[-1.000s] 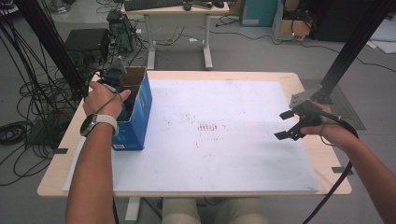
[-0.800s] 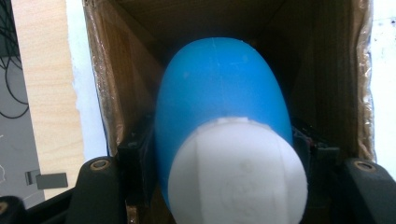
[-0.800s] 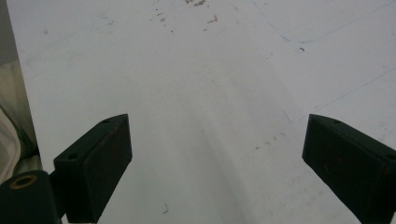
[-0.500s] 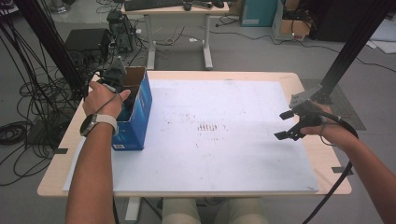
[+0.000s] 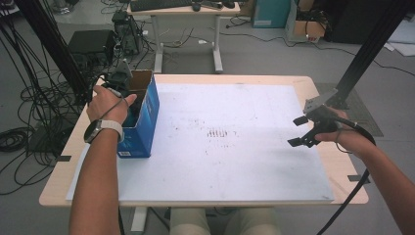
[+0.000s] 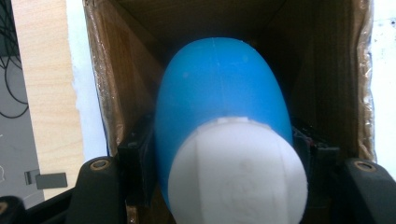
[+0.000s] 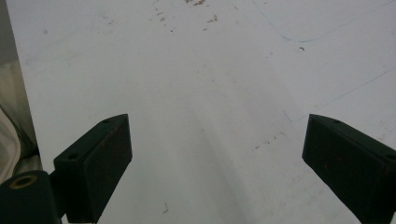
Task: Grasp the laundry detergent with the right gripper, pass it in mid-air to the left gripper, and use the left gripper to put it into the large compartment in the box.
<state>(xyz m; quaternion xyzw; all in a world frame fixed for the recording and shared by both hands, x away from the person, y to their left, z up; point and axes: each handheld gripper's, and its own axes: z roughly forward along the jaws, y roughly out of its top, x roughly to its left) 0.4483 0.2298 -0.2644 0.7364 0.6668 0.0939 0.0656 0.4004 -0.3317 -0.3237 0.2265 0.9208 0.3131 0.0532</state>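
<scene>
A blue bottle (image 6: pixel 219 88) with a white cap (image 6: pixel 238 172) lies lengthwise inside an open box (image 5: pixel 145 117), blue outside and brown cardboard inside (image 6: pixel 121 70). My left gripper (image 6: pixel 224 144) is shut on the bottle, one jaw pressing each side just behind the cap. In the high view that left gripper (image 5: pixel 132 106) reaches down into the box at the table's left edge, mostly hidden by the hand. My right gripper (image 5: pixel 296 131) hovers low at the right side of the white sheet (image 5: pixel 230 161). Its jaws (image 7: pixel 217 158) stand wide apart with nothing between them.
The white sheet covers most of the wooden table (image 5: pixel 58 191) and has faint smudges (image 5: pixel 218 133) near its middle. Cables (image 5: pixel 19 132) lie on the floor at the left. A black frame post (image 5: pixel 362 63) rises past the far right corner. A second desk (image 5: pixel 186 10) stands behind.
</scene>
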